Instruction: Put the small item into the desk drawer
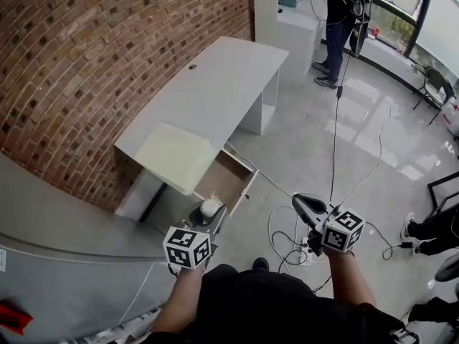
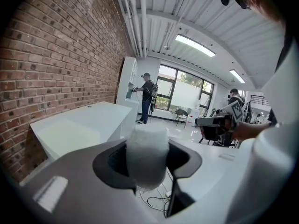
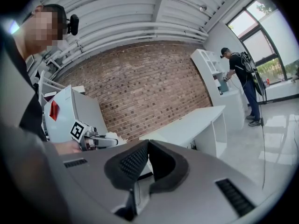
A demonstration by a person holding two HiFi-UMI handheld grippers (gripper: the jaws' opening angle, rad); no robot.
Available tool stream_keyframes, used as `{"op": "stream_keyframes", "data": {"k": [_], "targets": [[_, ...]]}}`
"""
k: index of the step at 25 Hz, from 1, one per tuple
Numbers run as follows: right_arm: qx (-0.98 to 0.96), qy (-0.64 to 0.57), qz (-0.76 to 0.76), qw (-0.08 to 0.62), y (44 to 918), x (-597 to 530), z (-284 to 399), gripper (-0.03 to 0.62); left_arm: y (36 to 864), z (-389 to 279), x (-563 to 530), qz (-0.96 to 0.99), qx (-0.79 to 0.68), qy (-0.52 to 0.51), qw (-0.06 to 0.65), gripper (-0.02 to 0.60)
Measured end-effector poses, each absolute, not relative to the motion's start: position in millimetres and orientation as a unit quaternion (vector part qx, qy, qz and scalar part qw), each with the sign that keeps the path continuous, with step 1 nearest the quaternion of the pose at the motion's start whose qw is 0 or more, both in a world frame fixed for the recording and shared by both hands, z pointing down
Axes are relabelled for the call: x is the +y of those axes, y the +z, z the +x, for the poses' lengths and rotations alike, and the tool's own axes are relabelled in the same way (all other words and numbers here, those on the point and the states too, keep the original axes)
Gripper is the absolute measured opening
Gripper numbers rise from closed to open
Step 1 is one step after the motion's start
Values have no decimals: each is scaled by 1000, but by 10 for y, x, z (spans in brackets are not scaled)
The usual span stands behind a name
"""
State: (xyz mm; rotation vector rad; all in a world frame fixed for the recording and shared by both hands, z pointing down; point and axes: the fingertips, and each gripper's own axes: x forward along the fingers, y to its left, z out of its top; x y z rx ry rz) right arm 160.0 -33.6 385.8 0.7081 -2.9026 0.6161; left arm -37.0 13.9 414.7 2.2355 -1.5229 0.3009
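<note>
The left tongs point(image 1: 209, 213) pinch the small white item point(image 2: 147, 153), just at the near edge of the open drawer point(image 1: 231, 183). The right tongs point(image 3: 147, 146) are pressed together and empty, well apart to the right of the drawer, over the floor point(image 1: 373, 120) where cables point(image 1: 285, 241) lie. The drawer sticks out from under the edge of the white counter point(image 1: 215, 84). A brick wall point(image 1: 86, 56) closes the side left of the drawer, and the floor to its right is open.
</note>
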Motion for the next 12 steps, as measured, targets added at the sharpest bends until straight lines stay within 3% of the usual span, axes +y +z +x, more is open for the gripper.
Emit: {"op": "stream_keyframes", "data": {"k": [12], "targets": [[-937, 231, 254, 68, 4146, -799, 1306, 12, 4508, -550, -484, 816, -511, 120, 243, 187]]}}
